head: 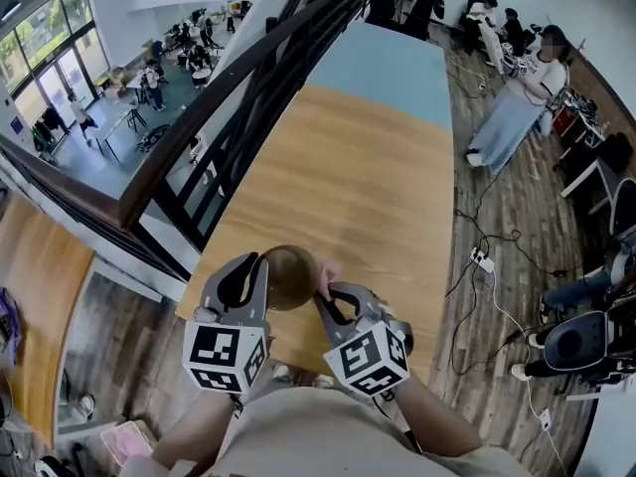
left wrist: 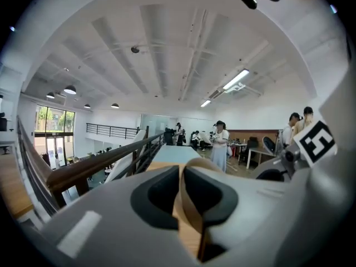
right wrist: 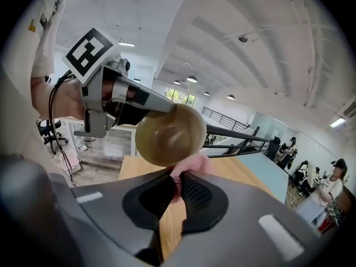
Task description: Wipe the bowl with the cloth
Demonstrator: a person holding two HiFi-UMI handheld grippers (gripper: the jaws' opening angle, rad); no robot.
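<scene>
A small round bowl (head: 291, 276), brown with a glossy, empty inside, hangs in the air above the near end of the wooden tabletop (head: 358, 182). It is tipped on its side: the head view shows its domed outside, and the right gripper view shows its open mouth (right wrist: 169, 135). The left gripper (head: 260, 261) holds it by the rim, with the thin wall pinched between the jaws (left wrist: 183, 210). A pink cloth (right wrist: 189, 168) (a loose, netted weave) is bunched up and clamped in the right gripper (right wrist: 177, 174). Its free end reaches the bowl's lower edge, and a little pink peeks out beside the bowl (head: 328, 266).
</scene>
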